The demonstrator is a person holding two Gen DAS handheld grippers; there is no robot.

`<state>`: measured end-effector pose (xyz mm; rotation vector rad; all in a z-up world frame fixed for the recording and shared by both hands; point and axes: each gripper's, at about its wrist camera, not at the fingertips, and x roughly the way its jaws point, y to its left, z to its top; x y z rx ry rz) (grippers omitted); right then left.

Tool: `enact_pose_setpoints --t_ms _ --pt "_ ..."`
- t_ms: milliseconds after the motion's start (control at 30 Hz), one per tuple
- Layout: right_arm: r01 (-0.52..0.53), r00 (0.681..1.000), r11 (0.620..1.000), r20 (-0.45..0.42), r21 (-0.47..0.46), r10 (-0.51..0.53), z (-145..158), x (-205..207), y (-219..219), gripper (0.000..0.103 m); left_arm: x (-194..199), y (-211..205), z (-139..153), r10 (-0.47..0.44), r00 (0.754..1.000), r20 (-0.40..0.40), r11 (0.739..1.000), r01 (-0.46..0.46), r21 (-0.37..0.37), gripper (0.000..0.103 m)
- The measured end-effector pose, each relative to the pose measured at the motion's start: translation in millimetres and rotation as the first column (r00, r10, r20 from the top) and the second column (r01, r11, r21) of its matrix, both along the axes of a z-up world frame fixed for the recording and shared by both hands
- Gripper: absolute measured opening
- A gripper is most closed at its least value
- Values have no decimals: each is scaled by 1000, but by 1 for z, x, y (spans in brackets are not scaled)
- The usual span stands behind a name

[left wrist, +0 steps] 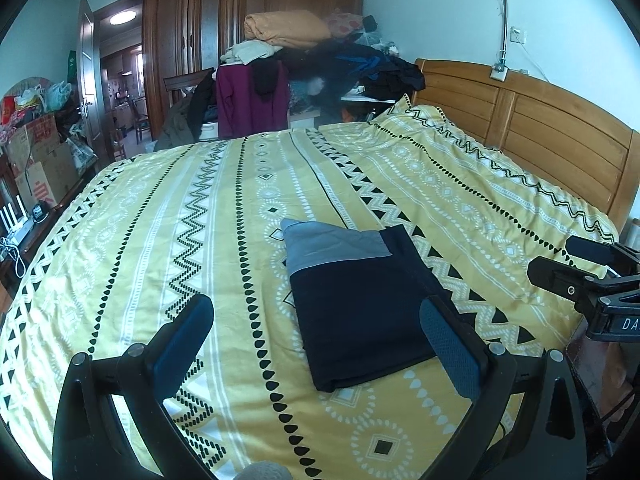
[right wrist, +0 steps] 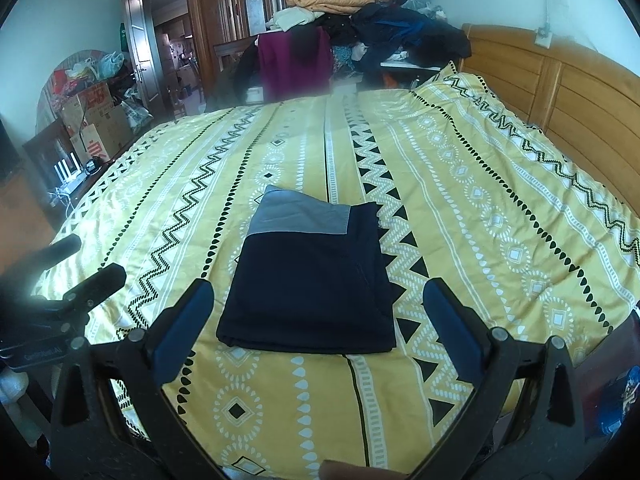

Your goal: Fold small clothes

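Shorts (left wrist: 360, 300), navy with a grey waistband, lie folded into a flat rectangle on the bed (left wrist: 160, 220), on its yellow patterned cover, near the front edge. The left hand-held gripper (left wrist: 316, 344) hangs above the cover with its fingers wide apart and empty, its right pad (left wrist: 448, 344) over the garment's right edge. The right hand-held gripper (right wrist: 316, 332) likewise stands spread and empty, the folded piece lying between and just beyond its blue pads (right wrist: 184, 332). Clothes (left wrist: 320, 52) are heaped behind the bed, before a wooden wardrobe (left wrist: 192, 20).
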<state>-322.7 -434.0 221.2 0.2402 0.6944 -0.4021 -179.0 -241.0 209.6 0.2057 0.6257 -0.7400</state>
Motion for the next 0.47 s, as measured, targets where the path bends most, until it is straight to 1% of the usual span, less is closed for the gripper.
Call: enact_pose_setpoints --t_ms 267,467 --pt "-2 1000 999 2 40 2 -5 -2 -7 103 -3 -6 -4 -19 1000 -7 1000 19 0 103" --pt "8 1000 999 2 32 -8 -7 -4 -8 103 -6 -11 -8 -28 1000 -13 1000 28 9 103"
